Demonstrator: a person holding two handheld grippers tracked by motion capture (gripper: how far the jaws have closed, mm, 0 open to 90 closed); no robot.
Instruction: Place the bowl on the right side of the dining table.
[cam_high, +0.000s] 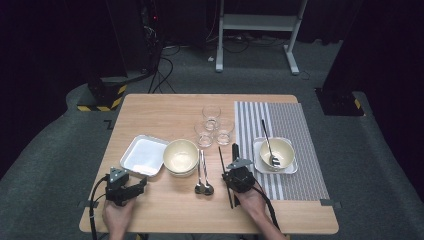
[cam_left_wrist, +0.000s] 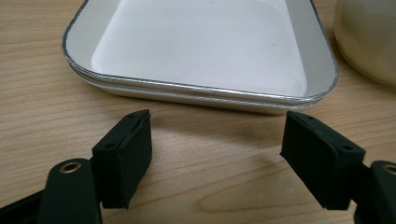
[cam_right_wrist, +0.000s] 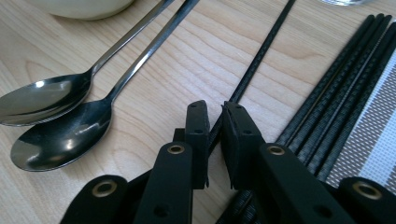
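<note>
Here your right gripper (cam_right_wrist: 215, 135) has its jaws nearly closed around a single black chopstick (cam_right_wrist: 261, 51) lying on the table beside the mat (cam_right_wrist: 373, 144); whether the pads pinch it, you cannot tell. Your left gripper (cam_left_wrist: 215, 154) stands wide open, holding nothing, just before the tray (cam_left_wrist: 196, 95).

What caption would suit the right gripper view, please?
Right gripper closing on one black chopstick beside two spoons.

Both grippers are matt black. The left gripper (cam_high: 142, 184) carries a grey three-cornered plate on top, as does the right gripper (cam_high: 234, 148), and a black cable trails back from each past the person's bare hands. Up close, the jaws end in blocky black pads, with brass-ringed holes along the arms behind them.
</note>
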